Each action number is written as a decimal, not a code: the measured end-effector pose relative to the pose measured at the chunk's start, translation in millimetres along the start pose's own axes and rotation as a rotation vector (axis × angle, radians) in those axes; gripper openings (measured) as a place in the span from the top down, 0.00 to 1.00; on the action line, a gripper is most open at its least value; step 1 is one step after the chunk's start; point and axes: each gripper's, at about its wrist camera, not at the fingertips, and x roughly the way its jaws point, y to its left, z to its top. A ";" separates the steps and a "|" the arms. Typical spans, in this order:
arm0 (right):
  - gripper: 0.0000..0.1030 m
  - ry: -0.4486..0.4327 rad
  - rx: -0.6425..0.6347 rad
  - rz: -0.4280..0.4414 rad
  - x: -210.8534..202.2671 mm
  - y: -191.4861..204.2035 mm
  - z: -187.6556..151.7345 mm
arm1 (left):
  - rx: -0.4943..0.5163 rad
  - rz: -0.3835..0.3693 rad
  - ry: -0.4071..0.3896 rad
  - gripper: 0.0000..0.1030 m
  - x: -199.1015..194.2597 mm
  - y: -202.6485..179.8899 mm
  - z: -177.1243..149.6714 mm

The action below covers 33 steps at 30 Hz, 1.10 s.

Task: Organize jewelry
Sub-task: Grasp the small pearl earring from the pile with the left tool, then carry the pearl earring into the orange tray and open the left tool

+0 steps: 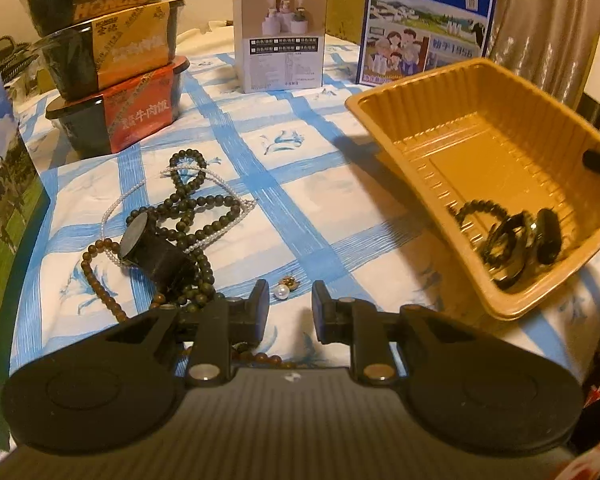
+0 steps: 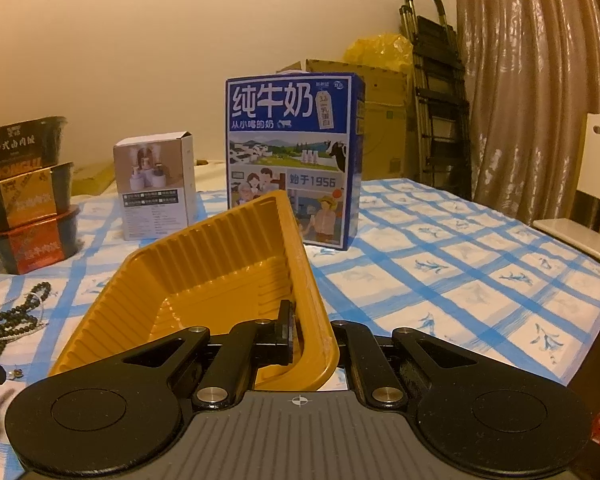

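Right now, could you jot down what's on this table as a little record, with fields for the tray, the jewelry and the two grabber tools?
tray: yellow tray, tilted, one rim raised off the tablecloth
in tray: dark bead bracelet and black rings, slid to the low end
held by: right gripper, shut on the tray's rim
loose jewelry: dark bead necklaces, a clear bead strand, a pearl earring
left gripper: open, empty, just short of the pearl earring
behind: milk carton, small white box, stacked food bowls
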 end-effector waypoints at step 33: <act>0.93 -0.001 -0.021 -0.016 2.3 4.2 0.1 | 0.053 -0.311 -0.085 0.93 -25.3 -62.0 31.3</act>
